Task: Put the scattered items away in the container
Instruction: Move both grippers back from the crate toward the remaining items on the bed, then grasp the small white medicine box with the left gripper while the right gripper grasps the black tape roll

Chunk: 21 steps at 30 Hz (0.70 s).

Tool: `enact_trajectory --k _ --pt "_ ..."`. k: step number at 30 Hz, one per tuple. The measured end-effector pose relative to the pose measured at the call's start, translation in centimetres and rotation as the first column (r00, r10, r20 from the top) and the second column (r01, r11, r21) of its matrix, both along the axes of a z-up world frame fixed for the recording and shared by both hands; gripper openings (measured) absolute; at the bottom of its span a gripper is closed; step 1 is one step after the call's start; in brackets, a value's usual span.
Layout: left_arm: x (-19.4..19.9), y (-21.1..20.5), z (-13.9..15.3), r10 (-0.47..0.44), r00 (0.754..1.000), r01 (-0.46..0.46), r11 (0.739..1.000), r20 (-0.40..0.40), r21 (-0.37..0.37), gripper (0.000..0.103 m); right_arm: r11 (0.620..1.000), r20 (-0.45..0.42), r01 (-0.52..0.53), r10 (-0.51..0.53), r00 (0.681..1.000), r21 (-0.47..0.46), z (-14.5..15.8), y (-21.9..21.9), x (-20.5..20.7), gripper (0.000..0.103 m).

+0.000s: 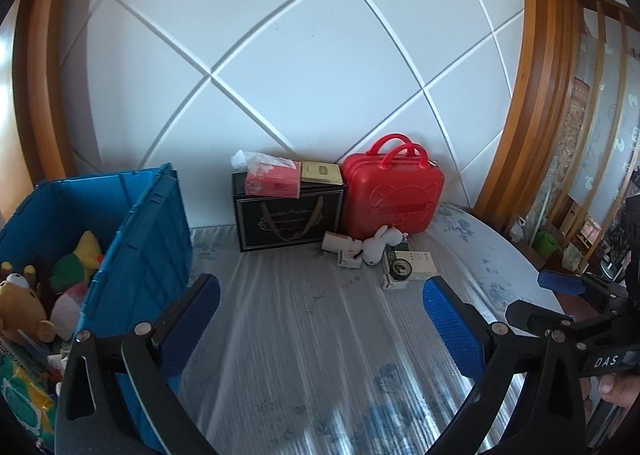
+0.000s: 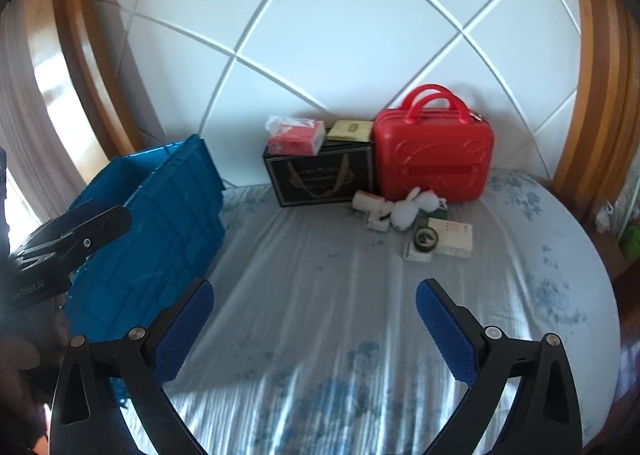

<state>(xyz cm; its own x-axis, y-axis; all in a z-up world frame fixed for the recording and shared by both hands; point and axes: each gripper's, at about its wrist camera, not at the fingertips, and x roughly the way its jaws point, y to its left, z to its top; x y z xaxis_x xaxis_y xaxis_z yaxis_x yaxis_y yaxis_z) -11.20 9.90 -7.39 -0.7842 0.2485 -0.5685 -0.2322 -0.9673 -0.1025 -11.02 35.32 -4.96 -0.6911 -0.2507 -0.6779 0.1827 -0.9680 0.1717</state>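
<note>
Both grippers empty, jaws wide: left gripper (image 1: 320, 319), right gripper (image 2: 314, 321).

Blue bin (image 1: 140, 223) at left of frame, part full of plush toys.

Leftover clutter centre-right, below red case (image 2: 434, 155): white bunny toy (image 2: 410, 209), small boxes (image 2: 454, 239), dark round tin (image 2: 425, 237).

Bunny likely soft, light: pinch body. Boxes stiff, light: grip across short sides. Tin probably slick: grip across rim.

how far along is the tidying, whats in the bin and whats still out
Partly done. The blue plastic crate already holds plush toys, including a brown teddy bear. Nothing is in hand: the left gripper and right gripper are both open. Still out on the bed: the white plush rabbit and the small cardboard boxes beside it.
</note>
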Motion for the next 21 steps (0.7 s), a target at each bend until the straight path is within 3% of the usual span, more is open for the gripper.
enact_trajectory --k 6,12,16,21 --pt "-4.0 6.0 -5.1 -0.057 0.998 0.058 0.997 0.031 -0.042 0.103 0.997 0.016 0.063 -0.064 0.998 0.049 -3.9 5.6 -4.4 0.102" --pt "-8.7 10.9 -12.4 -0.128 0.99 0.132 0.987 0.054 -0.095 0.103 0.992 0.037 0.078 -0.082 0.996 0.097 -10.0 8.9 -10.8 0.102" --pt "-12.8 14.3 -18.3 -0.225 0.972 0.232 0.963 0.063 -0.14 0.103 0.989 0.046 0.066 -0.073 0.996 0.133 -15.3 10.2 -14.9 0.102" --pt "-17.6 17.7 -25.2 -0.355 0.929 0.369 0.911 0.105 -0.185 0.103 0.99 0.093 0.064 -0.076 0.993 0.129 -21.1 11.1 -19.3 0.098"
